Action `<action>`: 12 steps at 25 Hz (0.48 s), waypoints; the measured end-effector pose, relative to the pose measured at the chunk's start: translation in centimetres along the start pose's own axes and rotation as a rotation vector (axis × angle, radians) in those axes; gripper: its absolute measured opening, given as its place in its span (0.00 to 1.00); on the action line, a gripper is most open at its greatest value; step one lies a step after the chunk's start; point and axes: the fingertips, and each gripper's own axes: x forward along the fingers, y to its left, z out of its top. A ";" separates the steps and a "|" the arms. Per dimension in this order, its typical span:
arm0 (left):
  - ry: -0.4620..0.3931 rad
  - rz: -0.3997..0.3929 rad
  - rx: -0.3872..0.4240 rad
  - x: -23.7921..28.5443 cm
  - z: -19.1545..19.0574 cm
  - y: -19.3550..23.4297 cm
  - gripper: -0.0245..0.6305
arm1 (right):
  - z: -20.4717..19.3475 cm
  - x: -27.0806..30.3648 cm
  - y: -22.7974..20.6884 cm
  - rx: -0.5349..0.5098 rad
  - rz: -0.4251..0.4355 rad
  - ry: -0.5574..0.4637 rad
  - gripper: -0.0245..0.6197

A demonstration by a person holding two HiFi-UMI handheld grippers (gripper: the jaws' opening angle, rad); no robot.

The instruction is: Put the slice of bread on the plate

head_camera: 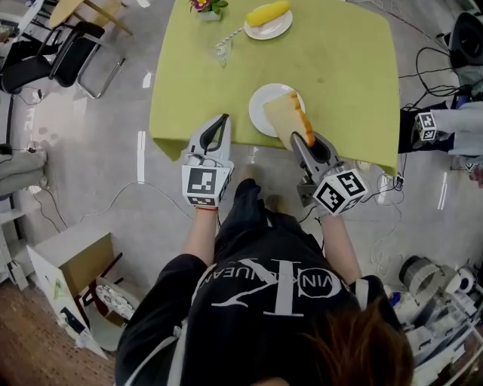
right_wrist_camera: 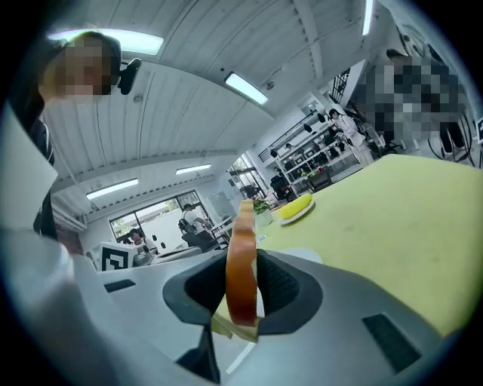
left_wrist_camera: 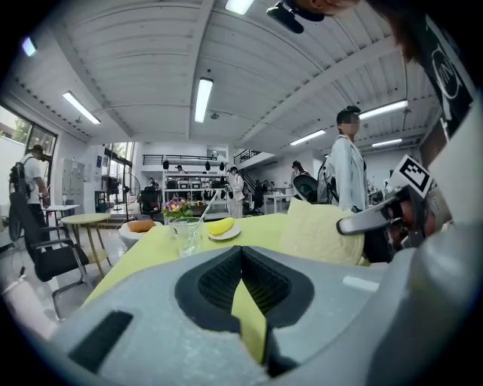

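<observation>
A pale slice of bread (head_camera: 285, 114) with an orange-brown crust stands on edge, tilted, over the near right part of a white plate (head_camera: 261, 101) on the yellow-green table (head_camera: 339, 75). My right gripper (head_camera: 303, 140) is shut on the slice's near end. In the right gripper view the crust (right_wrist_camera: 241, 264) rises between the black pads. My left gripper (head_camera: 223, 121) hovers at the table's near edge, left of the plate, shut and holding nothing. In the left gripper view its jaws (left_wrist_camera: 241, 252) meet at the tips, and the slice (left_wrist_camera: 321, 230) shows to the right.
At the table's far end are a second plate with a yellow food item (head_camera: 268, 18), a glass (head_camera: 221, 50) and a small flower pot (head_camera: 207, 6). Chairs (head_camera: 72, 53) stand left of the table. Cables and equipment (head_camera: 430, 128) lie on the floor to the right.
</observation>
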 end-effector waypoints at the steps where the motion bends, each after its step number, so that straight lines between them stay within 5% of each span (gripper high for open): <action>1: 0.002 -0.004 -0.004 0.4 0.0 0.3 0.04 | 0.0 0.6 -0.1 0.020 -0.002 0.000 0.19; 12: 0.027 -0.089 -0.023 3.7 -0.5 1.6 0.04 | -1.1 4.8 -0.8 0.188 -0.028 0.008 0.19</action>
